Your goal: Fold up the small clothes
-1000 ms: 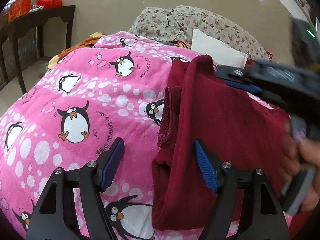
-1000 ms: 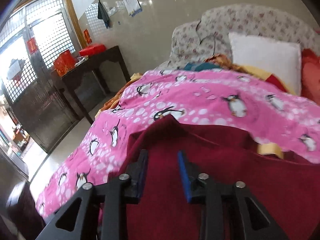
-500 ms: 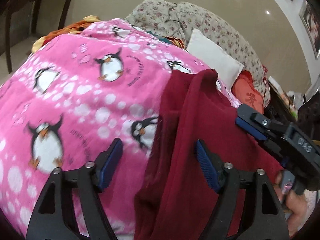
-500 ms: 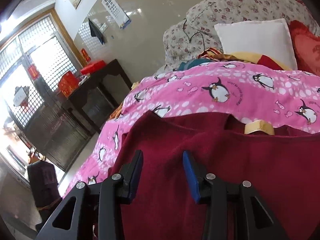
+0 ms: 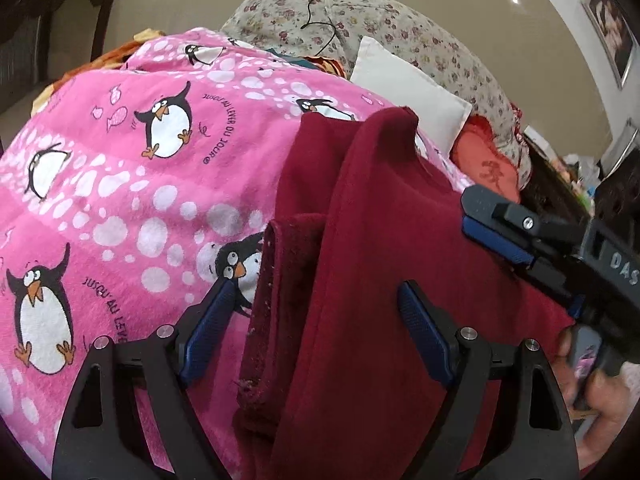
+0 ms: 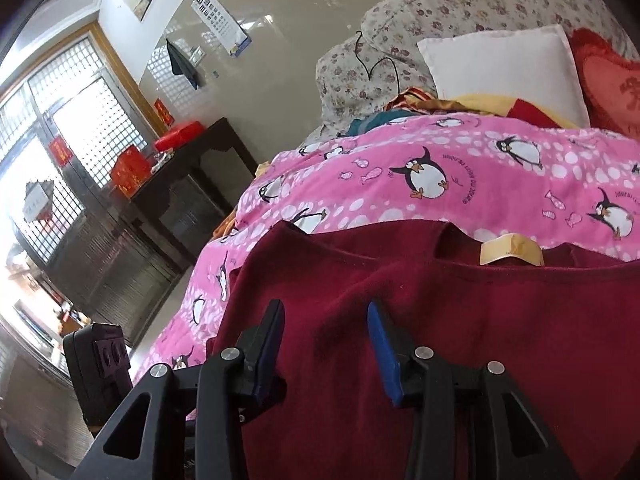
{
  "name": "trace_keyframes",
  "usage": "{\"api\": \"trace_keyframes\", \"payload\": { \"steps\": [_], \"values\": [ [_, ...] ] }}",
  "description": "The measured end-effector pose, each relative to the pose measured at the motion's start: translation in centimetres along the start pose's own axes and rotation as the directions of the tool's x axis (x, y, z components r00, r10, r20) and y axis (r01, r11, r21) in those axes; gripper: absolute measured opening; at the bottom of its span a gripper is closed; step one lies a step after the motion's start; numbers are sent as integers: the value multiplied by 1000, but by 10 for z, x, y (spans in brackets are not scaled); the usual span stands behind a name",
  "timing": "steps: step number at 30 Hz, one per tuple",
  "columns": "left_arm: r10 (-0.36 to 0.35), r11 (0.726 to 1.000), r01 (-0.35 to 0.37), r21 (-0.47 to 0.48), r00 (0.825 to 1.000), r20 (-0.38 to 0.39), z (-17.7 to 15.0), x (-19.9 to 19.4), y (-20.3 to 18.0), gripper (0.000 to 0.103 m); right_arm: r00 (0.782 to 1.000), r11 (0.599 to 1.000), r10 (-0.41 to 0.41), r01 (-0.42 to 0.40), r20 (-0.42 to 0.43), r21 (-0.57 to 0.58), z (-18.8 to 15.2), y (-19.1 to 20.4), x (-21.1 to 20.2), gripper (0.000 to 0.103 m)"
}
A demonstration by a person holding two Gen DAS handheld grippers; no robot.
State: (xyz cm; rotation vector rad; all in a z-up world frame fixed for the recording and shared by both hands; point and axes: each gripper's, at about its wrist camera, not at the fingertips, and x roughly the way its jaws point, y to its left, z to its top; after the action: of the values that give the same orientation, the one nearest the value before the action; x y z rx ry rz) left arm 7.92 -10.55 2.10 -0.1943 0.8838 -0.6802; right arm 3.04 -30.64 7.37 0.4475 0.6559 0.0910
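A dark red garment point(image 5: 380, 240) lies folded lengthwise on the pink penguin blanket point(image 5: 132, 200); its folded left edge runs down the middle of the left wrist view. My left gripper point(image 5: 314, 294) hovers over that edge with its jaws opening; the cloth shows between the blue pads point(image 5: 208, 332), which do not press on it. In the right wrist view the garment point(image 6: 500, 320) fills the lower half, its yellow neck label point(image 6: 508, 250) at the far edge. My right gripper point(image 6: 324, 308) stands open just above the cloth, gripping nothing. It also shows as the right gripper point(image 5: 500, 236) over the garment's right side, held by a hand point(image 5: 600, 400).
Floral bedding point(image 6: 400, 40), a white pillow point(image 6: 504, 68) and a red cushion point(image 6: 608, 80) pile up at the head of the bed. A dark side table point(image 6: 192, 184) with red boxes stands by the barred window. A black boxy device point(image 6: 100, 364) sits at the lower left.
Both grippers' jaws have widened, the left more. The right gripper has come away from the garment's raised far corner and now sits lower over its right side. The cloth now lies flat.
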Motion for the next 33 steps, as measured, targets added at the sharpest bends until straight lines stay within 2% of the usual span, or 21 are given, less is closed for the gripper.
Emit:
{"api": "trace_keyframes", "payload": {
  "steps": [8, 31, 32, 33],
  "values": [
    [43, 999, -43, 27, 999, 24, -4, 0, -4, 84, 1000, 1000, -8, 8, -14, -17, -2, 8, 4, 44],
    [17, 1000, -18, 9, 1000, 20, -4, 0, -2, 84, 1000, 999, 17, -17, -16, 28, -1, 1, 8, 47],
    [14, 1000, -14, 10, 1000, 21, -3, 0, -2, 82, 1000, 999, 18, -17, -16, 29, -1, 1, 8, 47],
    [-8, 1000, 8, 12, 1000, 20, -3, -2, -2, 68, 1000, 999, 19, -18, -17, 31, -1, 1, 8, 47]
  ]
}}
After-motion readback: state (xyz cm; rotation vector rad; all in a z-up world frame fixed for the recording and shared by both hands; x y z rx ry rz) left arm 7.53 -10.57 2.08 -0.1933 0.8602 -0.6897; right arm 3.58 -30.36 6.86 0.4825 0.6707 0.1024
